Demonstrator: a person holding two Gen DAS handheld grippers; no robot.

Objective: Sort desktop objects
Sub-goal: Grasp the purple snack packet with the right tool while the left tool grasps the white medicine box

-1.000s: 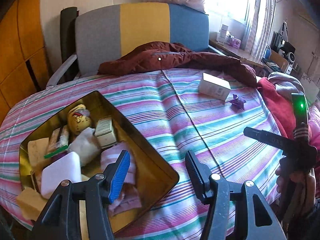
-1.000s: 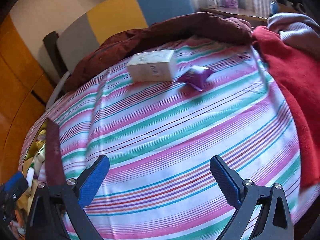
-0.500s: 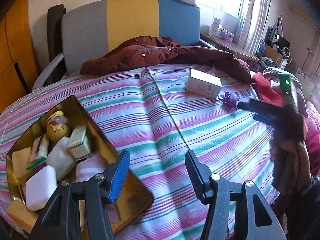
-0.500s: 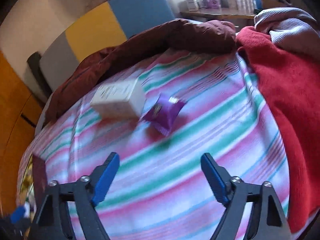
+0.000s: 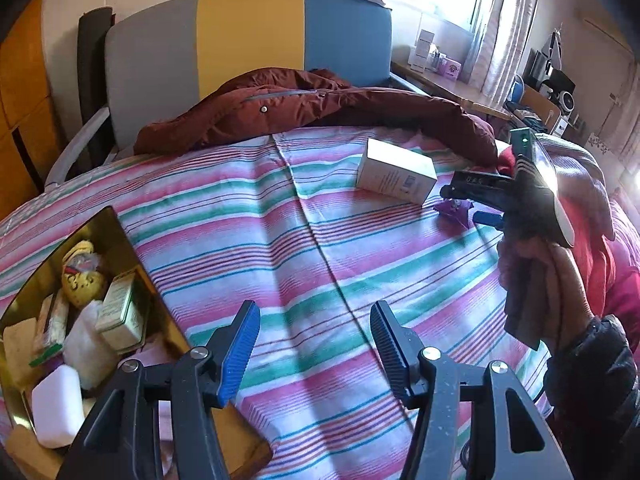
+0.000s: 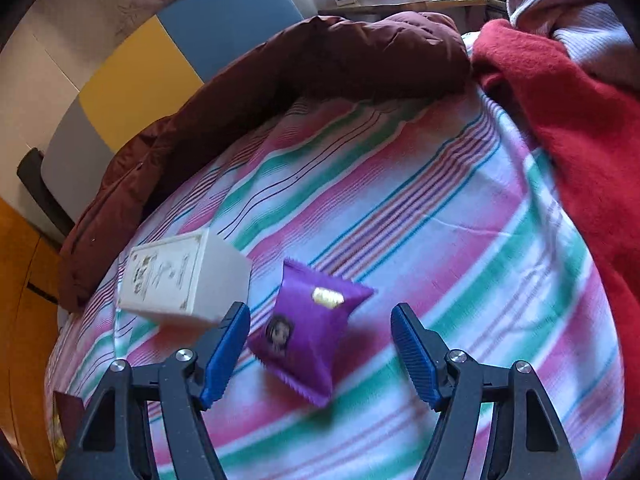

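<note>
A purple snack packet (image 6: 309,330) lies on the striped cloth, right between the open fingers of my right gripper (image 6: 320,344), not clamped. A white carton box (image 6: 180,280) lies just to its left. In the left wrist view the packet (image 5: 454,211) and the box (image 5: 394,176) sit at the far right, with the right gripper (image 5: 474,204) over the packet. My left gripper (image 5: 316,344) is open and empty above the cloth, beside a gold tin tray (image 5: 120,236) holding several small items.
A maroon jacket (image 5: 312,108) lies along the far edge of the table before a grey, yellow and blue chair (image 5: 248,36). Red and lilac clothes (image 6: 560,92) are piled at the right. A desk with small boxes (image 5: 440,68) stands by the window.
My right gripper has moved forward to the purple packet, which now lies between its fingers. My left gripper has shifted right, away from the tin tray.
</note>
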